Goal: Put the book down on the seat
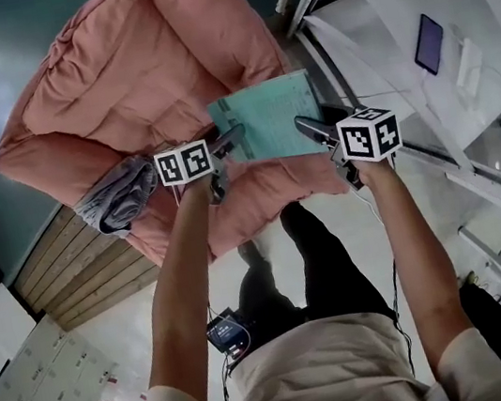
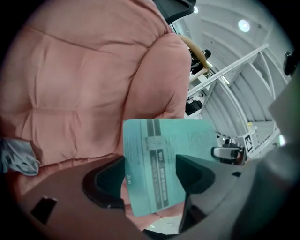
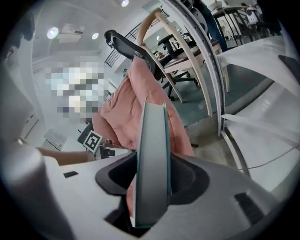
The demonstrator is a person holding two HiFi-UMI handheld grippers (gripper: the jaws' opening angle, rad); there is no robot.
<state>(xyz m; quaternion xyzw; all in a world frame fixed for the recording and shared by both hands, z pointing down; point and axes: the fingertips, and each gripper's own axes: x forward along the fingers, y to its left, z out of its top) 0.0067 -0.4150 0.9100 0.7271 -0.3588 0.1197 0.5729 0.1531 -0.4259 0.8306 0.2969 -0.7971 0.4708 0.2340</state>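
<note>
The right hand-held gripper (image 1: 309, 127) pinches a teal book (image 1: 269, 113) edgewise over the pink cushioned seat (image 1: 138, 66), while the left hand-held gripper (image 1: 229, 141) has its jaws spread at the book's left edge.

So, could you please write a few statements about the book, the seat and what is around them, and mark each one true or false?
1. The teal book stands edge-on between the jaws of the right hand-held gripper. True.
2. The book already lies flat on the seat. False: it is held in the air in front of the seat.
3. The seat is blue. False: it is a pink, padded seat.
4. A grey cloth lies on one side of the seat. True.
</note>
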